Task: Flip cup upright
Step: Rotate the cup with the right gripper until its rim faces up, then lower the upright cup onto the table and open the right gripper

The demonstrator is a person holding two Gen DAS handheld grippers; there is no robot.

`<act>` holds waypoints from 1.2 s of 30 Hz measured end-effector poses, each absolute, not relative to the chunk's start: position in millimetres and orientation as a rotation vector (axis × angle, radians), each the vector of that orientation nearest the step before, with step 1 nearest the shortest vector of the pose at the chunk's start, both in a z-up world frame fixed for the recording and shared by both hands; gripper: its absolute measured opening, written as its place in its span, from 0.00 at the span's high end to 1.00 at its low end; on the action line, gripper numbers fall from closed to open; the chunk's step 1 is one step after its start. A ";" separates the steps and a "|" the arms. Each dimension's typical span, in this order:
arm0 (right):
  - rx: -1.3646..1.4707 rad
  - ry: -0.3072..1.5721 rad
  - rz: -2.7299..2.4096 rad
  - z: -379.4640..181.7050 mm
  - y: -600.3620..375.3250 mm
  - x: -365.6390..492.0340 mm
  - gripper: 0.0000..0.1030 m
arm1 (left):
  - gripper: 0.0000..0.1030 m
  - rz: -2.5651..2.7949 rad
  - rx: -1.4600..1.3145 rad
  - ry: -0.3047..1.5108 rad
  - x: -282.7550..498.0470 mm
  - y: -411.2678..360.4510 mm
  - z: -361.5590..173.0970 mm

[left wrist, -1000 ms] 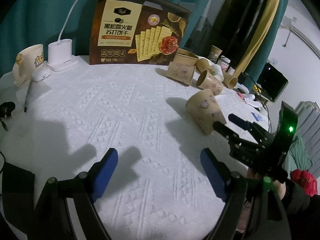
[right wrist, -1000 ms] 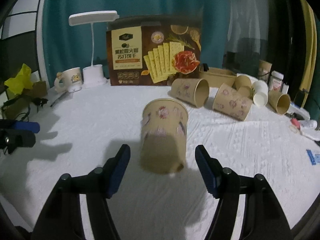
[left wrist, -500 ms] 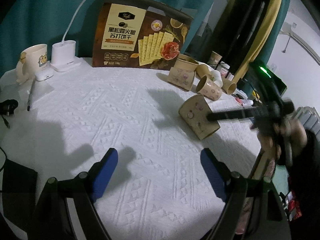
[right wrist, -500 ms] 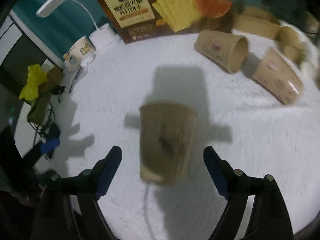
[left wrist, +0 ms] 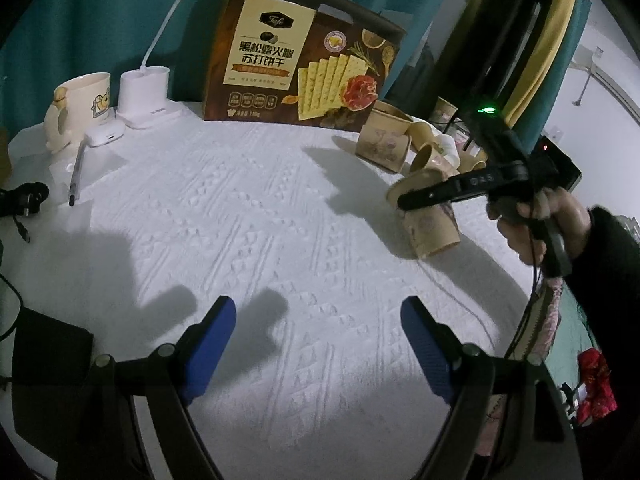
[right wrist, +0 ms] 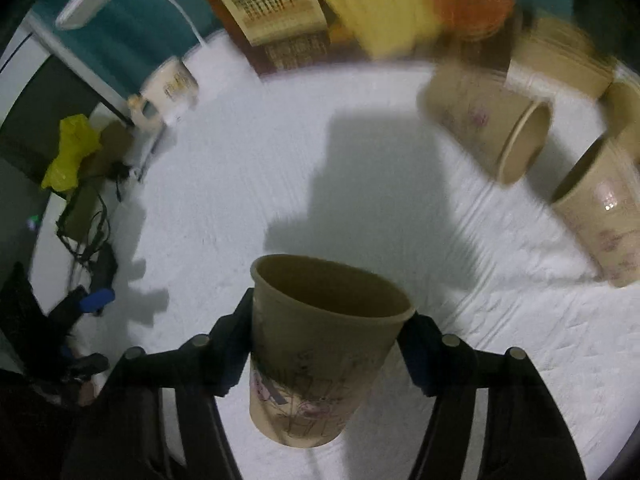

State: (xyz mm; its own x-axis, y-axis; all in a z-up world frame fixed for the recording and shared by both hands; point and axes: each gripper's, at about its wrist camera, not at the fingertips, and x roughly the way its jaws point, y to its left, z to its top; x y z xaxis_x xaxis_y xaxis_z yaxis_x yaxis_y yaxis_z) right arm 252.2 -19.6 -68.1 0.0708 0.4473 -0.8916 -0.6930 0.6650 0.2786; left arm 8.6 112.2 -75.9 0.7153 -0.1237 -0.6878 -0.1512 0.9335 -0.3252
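A tan paper cup [right wrist: 320, 344] with a faint floral print is held mouth-up between the blue pads of my right gripper [right wrist: 326, 344], just above the white tablecloth. In the left wrist view the same cup [left wrist: 430, 224] stands at the right, tilted, with the right gripper's black finger across its rim. My left gripper [left wrist: 320, 344] is open and empty, low over the near part of the table, well to the left of the cup.
Several more paper cups [right wrist: 492, 128] lie on their sides at the back right. A large cracker box [left wrist: 304, 68], a white lamp base [left wrist: 144, 96] and a cream mug [left wrist: 80, 104] stand along the back. A pen [left wrist: 76, 176] and black cables [left wrist: 24, 204] lie left.
My right gripper has closed on the cup, which lay on its side, and turned it mouth-up. The left gripper has stayed put.
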 end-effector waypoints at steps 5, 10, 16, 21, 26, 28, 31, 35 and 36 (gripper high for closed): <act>-0.328 0.835 0.754 -53.3 -39.0 193.9 0.40 | 0.18 -0.008 -0.363 0.769 8.5 103.0 -75.9; -0.392 0.617 0.610 -66.1 -54.7 147.5 0.39 | 0.18 -0.029 -0.360 0.766 9.4 91.3 -77.4; -0.361 0.544 0.545 -69.6 -67.6 117.0 0.39 | 0.18 -0.053 -0.332 0.770 9.8 77.6 -74.5; -0.327 0.567 0.538 -73.3 -77.7 100.2 0.36 | 0.18 -0.049 -0.319 0.767 7.3 71.1 -72.1; -0.258 0.654 0.537 -77.8 -88.6 91.1 0.27 | 0.18 -0.054 -0.304 0.759 7.0 60.8 -69.3; -0.233 0.679 0.534 -78.2 -94.5 84.8 0.26 | 0.18 -0.056 -0.296 0.757 7.1 56.2 -69.0; -0.194 0.725 0.522 -77.9 -106.4 74.8 0.25 | 0.18 -0.064 -0.279 0.767 8.3 47.8 -69.6; -0.153 0.761 0.493 -75.3 -125.8 62.6 0.25 | 0.18 -0.078 -0.257 0.771 9.4 36.1 -68.3; -0.151 0.766 0.482 -74.2 -130.0 60.1 0.25 | 0.18 -0.081 -0.252 0.770 10.2 33.3 -67.8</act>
State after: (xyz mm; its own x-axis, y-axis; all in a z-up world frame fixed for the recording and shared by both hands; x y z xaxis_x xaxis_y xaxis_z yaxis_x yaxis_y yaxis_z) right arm 60.1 -130.0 -74.2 0.6184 0.3630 -0.6970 -0.4708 0.8813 0.0413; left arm 10.2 33.3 -67.8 0.7163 -0.1638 -0.6783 -0.0197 0.9669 -0.2542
